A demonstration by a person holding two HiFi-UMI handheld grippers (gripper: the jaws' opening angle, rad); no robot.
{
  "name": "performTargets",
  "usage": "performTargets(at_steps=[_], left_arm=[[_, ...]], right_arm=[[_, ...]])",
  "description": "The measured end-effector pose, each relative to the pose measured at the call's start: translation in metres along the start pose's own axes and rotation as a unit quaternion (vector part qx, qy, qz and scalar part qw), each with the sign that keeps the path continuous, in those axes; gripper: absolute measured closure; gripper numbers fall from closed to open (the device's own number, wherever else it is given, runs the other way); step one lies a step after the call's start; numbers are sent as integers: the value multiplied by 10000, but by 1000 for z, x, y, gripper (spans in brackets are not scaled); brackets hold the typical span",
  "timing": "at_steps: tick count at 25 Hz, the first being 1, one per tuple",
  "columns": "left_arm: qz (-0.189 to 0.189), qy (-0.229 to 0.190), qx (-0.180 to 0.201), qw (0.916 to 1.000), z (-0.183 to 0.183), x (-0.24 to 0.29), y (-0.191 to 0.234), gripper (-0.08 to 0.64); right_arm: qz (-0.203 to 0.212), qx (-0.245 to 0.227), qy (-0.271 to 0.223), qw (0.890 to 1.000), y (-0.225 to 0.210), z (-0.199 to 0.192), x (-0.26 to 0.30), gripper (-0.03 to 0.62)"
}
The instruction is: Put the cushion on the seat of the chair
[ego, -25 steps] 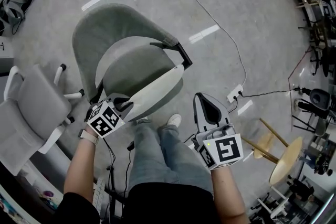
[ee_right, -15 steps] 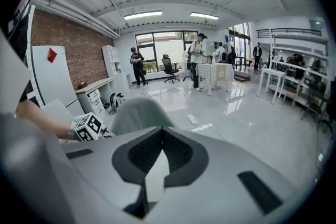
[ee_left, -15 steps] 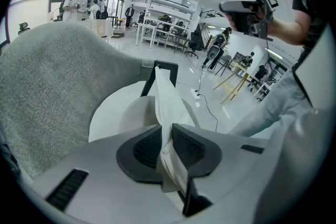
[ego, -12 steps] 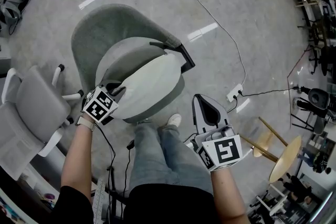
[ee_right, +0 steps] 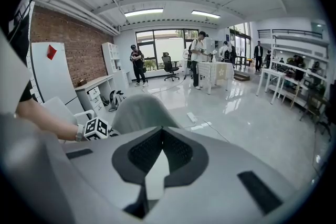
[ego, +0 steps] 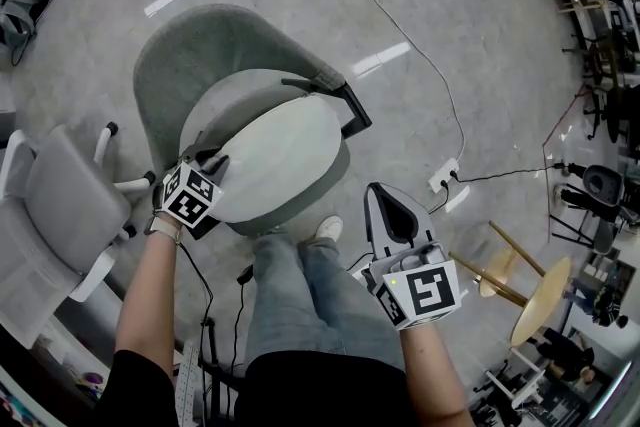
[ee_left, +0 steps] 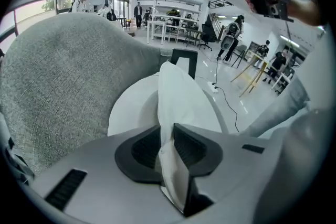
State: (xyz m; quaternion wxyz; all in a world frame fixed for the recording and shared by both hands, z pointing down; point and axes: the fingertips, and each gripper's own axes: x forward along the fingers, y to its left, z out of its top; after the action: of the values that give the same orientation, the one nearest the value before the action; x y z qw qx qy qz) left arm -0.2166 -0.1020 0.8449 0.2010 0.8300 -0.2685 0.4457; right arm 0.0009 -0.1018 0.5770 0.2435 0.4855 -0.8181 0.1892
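Observation:
A white cushion (ego: 285,155) lies flat across the seat of the grey-green chair (ego: 200,45), in front of its curved back. My left gripper (ego: 212,167) is at the cushion's near left edge. In the left gripper view the cushion's (ee_left: 181,97) edge runs between the pads of the left gripper (ee_left: 167,134), still pinched while the jaws are opening. My right gripper (ego: 385,193) hangs to the right of the chair above the floor, apart from it. In the right gripper view the right gripper (ee_right: 161,131) is shut on nothing, facing the chair's back (ee_right: 139,113).
A second pale grey chair (ego: 60,205) stands close on the left. The black armrest (ego: 345,100) rises at the seat's far right. Power strips (ego: 445,177) and cables lie on the floor; a wooden stool (ego: 535,300) stands right. The person's shoe (ego: 325,230) is by the seat's front.
The cushion has tipped from standing on edge to lying flat on the seat. My left gripper has moved left and down with its edge. The right gripper has kept still.

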Motion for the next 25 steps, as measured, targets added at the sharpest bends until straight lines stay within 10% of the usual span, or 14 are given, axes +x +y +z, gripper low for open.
performTargets(at_steps=[25], left_arm=[[672,-1024,-618,9905,38,-48,9,290]], right_arm=[[29,-27,-180,9998,8,6,-18,584]])
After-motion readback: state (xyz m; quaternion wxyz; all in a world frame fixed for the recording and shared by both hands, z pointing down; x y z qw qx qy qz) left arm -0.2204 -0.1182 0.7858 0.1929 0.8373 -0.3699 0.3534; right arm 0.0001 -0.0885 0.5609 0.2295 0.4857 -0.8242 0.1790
